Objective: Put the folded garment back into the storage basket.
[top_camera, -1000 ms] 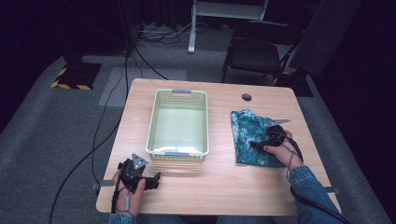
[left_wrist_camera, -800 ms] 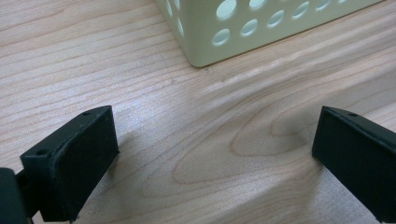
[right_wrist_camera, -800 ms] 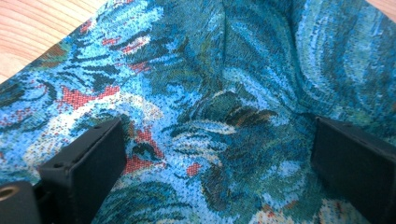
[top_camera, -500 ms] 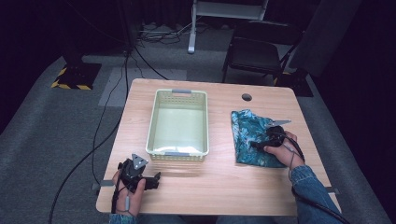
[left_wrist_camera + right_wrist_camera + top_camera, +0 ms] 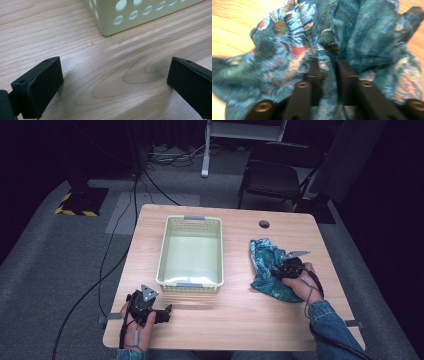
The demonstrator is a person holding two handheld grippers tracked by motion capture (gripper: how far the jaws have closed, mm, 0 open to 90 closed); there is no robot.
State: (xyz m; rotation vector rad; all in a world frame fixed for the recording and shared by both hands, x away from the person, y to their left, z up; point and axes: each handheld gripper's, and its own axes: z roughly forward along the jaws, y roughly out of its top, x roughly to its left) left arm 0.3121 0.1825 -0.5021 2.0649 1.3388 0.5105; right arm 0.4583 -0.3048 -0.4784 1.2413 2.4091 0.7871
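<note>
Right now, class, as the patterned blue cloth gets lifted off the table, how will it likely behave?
The cloth lies crumpled in soft folds, so it will probably hang limp and trail below the grip. The right hand-held gripper has just been closing and pinches one fold, so the rest may swing freely. It looks thin, likely light, unlikely to slip.

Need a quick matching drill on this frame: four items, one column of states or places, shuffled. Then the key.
Items:
1. pale green perforated plastic basket
2. crumpled blue patterned cloth
3. left gripper
4. right gripper

States:
A. jaws wide apart over bare wood
B. empty, mid-table
C. jaws just closed, pinching a fold
D. bunched at the table's right side

Pairs: 1-B, 2-D, 3-A, 4-C
</note>
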